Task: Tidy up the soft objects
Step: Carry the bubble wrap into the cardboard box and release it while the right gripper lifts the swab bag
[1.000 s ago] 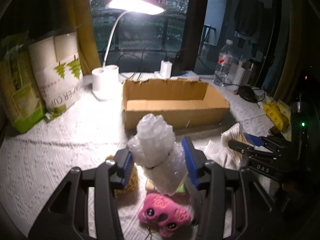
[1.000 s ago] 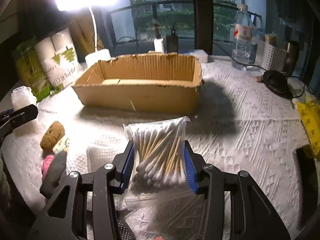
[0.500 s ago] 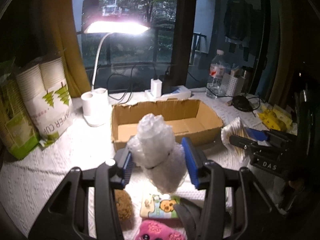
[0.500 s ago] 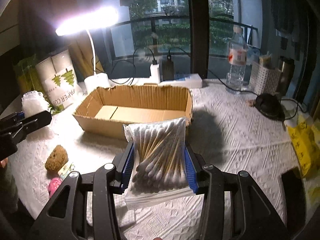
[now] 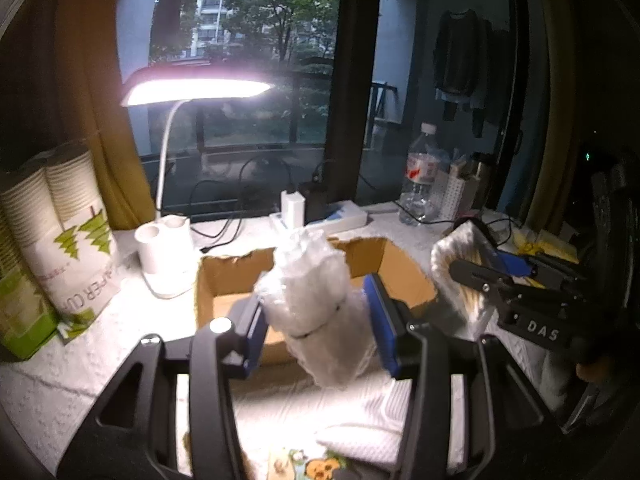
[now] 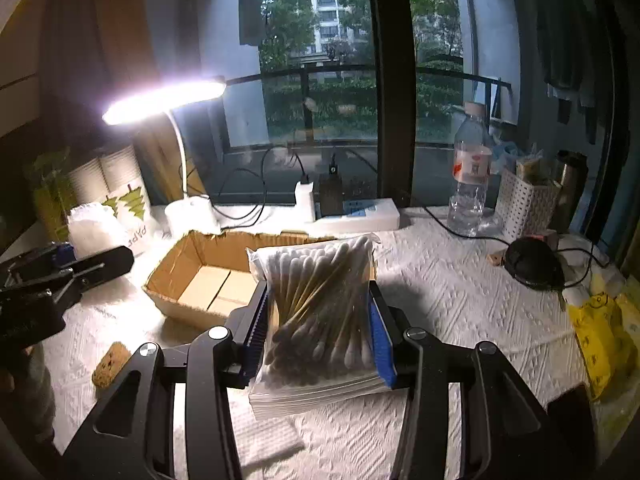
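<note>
My left gripper is shut on a roll of bubble wrap and holds it up in front of the open cardboard box. My right gripper is shut on a clear bag of cotton swabs, held above the table near the box. In the left wrist view the right gripper with its bag shows at the right. In the right wrist view the left gripper with the bubble wrap shows at the left.
A brown sponge and a folded white cloth lie on the white table cover. A picture card lies below the left gripper. A lit desk lamp, paper cup packs, a power strip and a water bottle stand behind the box.
Both grippers have risen and moved toward the box with their loads. The pink plush toy has dropped out of the left wrist view.
</note>
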